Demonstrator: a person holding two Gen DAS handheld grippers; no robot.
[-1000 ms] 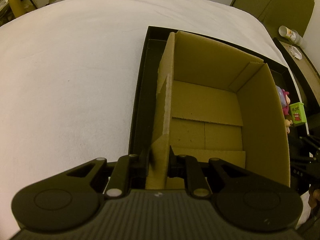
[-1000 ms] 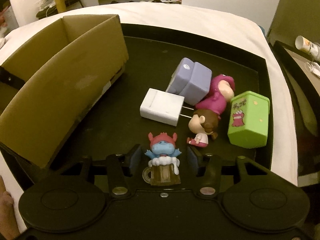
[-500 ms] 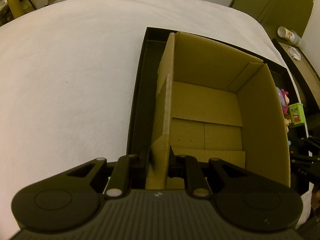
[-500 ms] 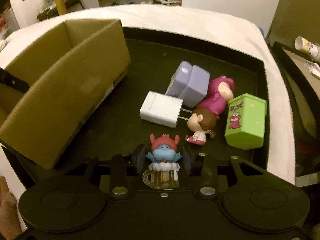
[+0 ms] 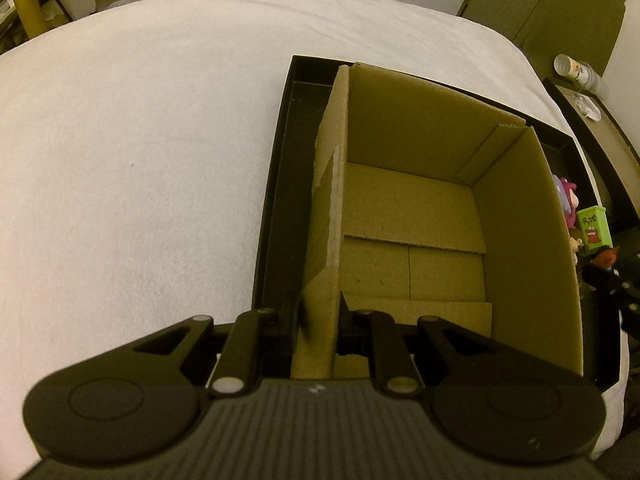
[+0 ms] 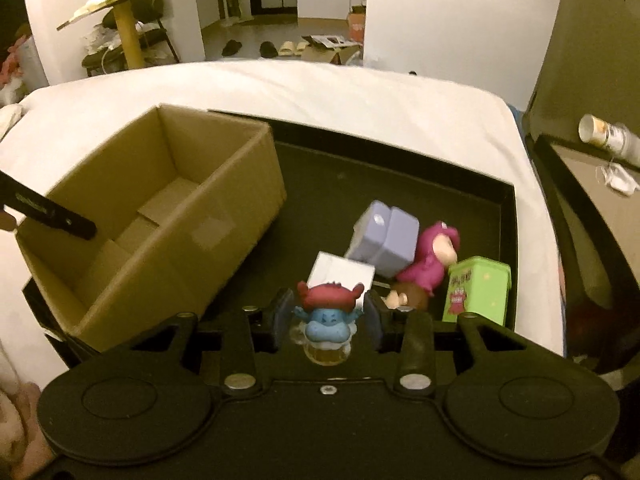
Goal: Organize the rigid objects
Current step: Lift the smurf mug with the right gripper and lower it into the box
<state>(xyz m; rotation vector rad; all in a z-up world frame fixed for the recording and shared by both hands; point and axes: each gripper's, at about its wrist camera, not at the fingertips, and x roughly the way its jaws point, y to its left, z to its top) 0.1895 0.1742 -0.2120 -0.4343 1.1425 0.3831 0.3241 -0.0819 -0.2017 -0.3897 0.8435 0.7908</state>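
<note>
An open cardboard box (image 5: pixel 412 216) stands on the left side of a black tray (image 5: pixel 276 184); it also shows in the right wrist view (image 6: pixel 160 216). My left gripper (image 5: pixel 319 312) is shut on the box's near left wall. My right gripper (image 6: pixel 327 312) is shut on a small blue figurine with a red hat in a beer mug (image 6: pixel 326 320), held above the tray (image 6: pixel 400 160). On the tray lie a white block (image 6: pixel 340 270), a purple block (image 6: pixel 384 240), a magenta doll (image 6: pixel 432 260), a brown-haired doll (image 6: pixel 408 298) and a green box (image 6: pixel 478 290).
The tray sits on a white cloth-covered table (image 5: pixel 140 160). A side table with a cup (image 6: pixel 608 136) stands to the right. Chairs, shoes and a cardboard box lie on the floor beyond the far edge.
My right gripper has closed on the blue figurine and lifted it up off the tray, so the view now looks down from higher. My left gripper keeps holding the box wall.
</note>
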